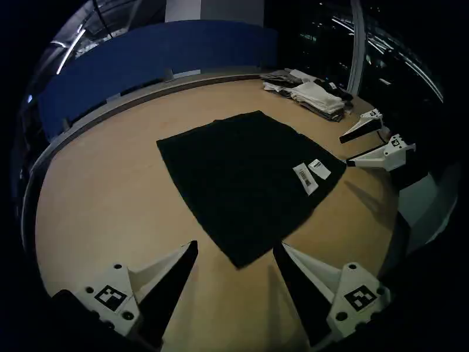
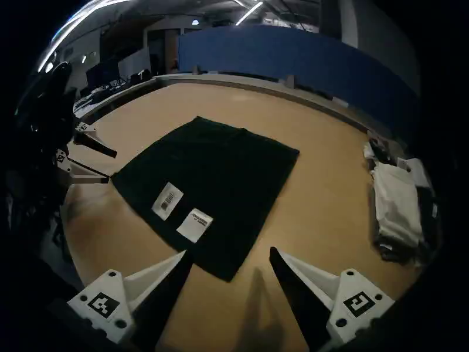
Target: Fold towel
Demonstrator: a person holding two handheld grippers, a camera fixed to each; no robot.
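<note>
Dim room. Pale wooden surface (image 1: 105, 188), curved, backed by a blue partition (image 1: 146, 64); a stack of folded cloths (image 1: 316, 97) sits at its far edge. Dark towel (image 1: 240, 170) lies flat and spread, two white tags (image 1: 311, 174) facing up. Left hand-held gripper (image 1: 234, 243): fingers wide, empty, towel corner just ahead. Right hand-held gripper (image 2: 227, 250): wide, empty, near the tagged edge.

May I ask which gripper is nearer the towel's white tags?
Right. The right gripper is beside the white tags; the left gripper faces a farther corner of the towel.
</note>
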